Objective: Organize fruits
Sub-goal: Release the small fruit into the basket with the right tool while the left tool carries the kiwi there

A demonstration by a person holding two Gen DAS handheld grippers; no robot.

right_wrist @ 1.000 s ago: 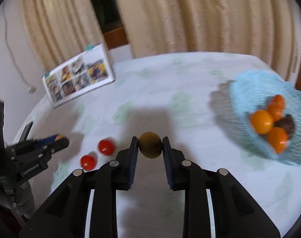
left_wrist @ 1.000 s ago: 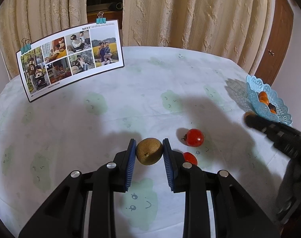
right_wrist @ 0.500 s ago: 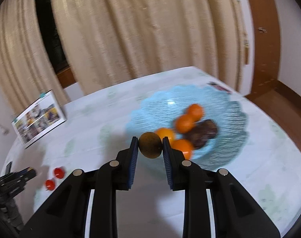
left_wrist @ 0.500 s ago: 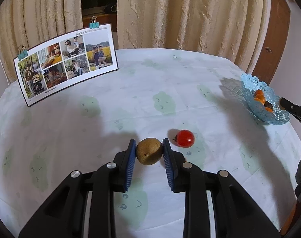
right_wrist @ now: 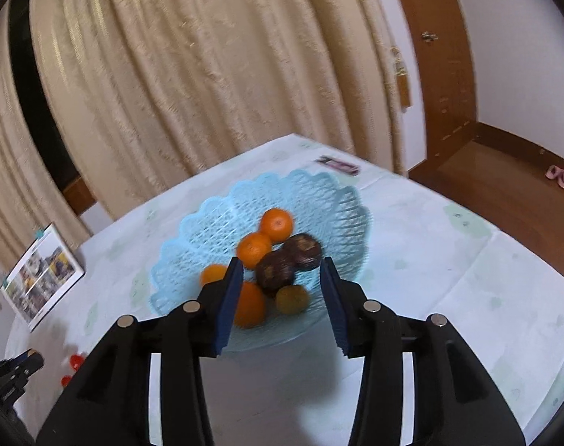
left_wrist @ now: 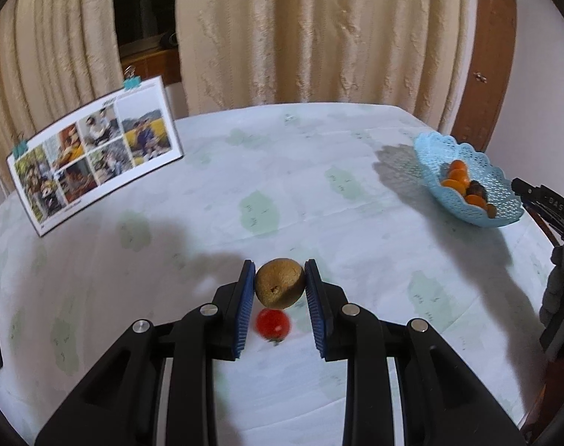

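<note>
A kiwi [left_wrist: 279, 287], clamped in the left gripper [left_wrist: 279, 290], hangs above a cherry tomato [left_wrist: 273, 324], well short of the blue basket [left_wrist: 501, 200]. Over that basket the right gripper [right_wrist: 281, 290], its jaws just opened and empty, has let a yellowish fruit [right_wrist: 291, 299] fall beside the oranges [right_wrist: 254, 249].

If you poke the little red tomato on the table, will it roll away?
Probably: the tomato looks round and smooth, and it lies loose on the flat tablecloth. It looks small, so likely light. Its skin seems thin; hard squeezing might burst it.
</note>
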